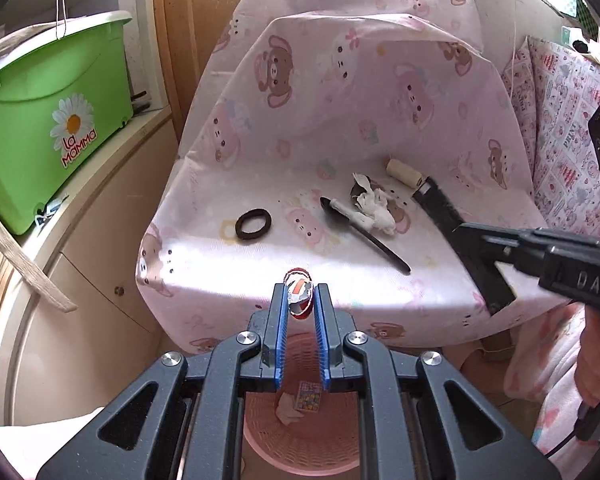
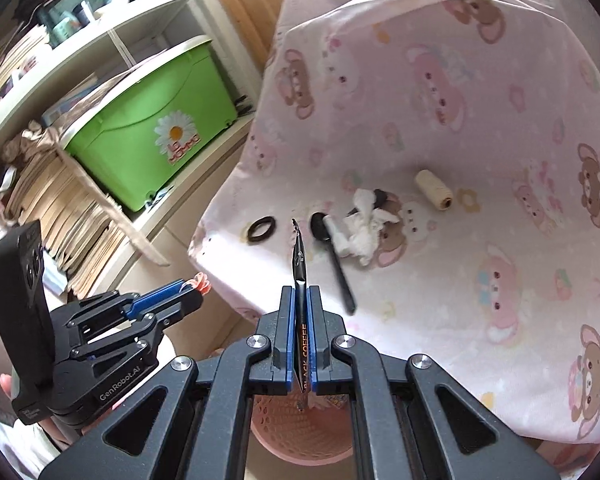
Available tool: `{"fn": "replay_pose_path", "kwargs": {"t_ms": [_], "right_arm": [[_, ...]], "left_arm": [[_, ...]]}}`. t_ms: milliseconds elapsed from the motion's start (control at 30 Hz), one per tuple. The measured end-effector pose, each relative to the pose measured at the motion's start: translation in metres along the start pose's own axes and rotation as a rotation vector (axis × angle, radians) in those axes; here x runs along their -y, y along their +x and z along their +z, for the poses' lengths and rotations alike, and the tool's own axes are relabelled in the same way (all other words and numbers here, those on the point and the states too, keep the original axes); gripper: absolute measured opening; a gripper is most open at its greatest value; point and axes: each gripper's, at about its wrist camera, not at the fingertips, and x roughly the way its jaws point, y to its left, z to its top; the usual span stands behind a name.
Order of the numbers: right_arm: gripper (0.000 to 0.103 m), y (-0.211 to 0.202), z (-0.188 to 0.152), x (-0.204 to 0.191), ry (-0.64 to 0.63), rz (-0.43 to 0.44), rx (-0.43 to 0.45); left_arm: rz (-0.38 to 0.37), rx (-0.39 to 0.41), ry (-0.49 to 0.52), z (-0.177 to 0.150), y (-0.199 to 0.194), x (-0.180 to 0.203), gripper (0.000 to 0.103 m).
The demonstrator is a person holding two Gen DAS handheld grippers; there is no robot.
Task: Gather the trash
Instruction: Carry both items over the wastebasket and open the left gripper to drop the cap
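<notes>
My left gripper [image 1: 300,294] is shut on a small red-and-silver wrapper [image 1: 299,293], held above the pink trash basket [image 1: 300,436] by the seat's front edge. It also shows in the right wrist view [image 2: 194,285]. My right gripper [image 2: 300,300] is shut on a black coffee sachet [image 2: 300,264], also seen in the left wrist view [image 1: 456,232], above the basket [image 2: 300,440]. On the pink cloth-covered seat [image 1: 340,120] lie a crumpled white tissue [image 1: 374,208], a black plastic spoon [image 1: 364,228], a black hair tie [image 1: 253,225] and a cream thread spool [image 1: 404,174].
The basket holds a paper scrap and a small printed packet [image 1: 309,396]. A green storage box [image 1: 40,128] sits on a cream cabinet at left. Shelves with stacked books [image 2: 60,208] stand further left. A patterned pink cushion [image 1: 560,128] lies at right.
</notes>
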Motion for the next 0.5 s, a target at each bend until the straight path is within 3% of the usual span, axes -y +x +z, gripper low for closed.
{"fn": "replay_pose_path", "kwargs": {"t_ms": [167, 500], "right_arm": [[0.006, 0.008, -0.010, -0.020, -0.058, 0.027, -0.039], [0.006, 0.028, -0.028, -0.041, -0.120, 0.021, -0.120]], "left_arm": [[-0.040, 0.014, -0.027, 0.003, -0.008, -0.006, 0.013], [-0.049, -0.196, -0.160, -0.010, 0.032, -0.030, 0.013]]}}
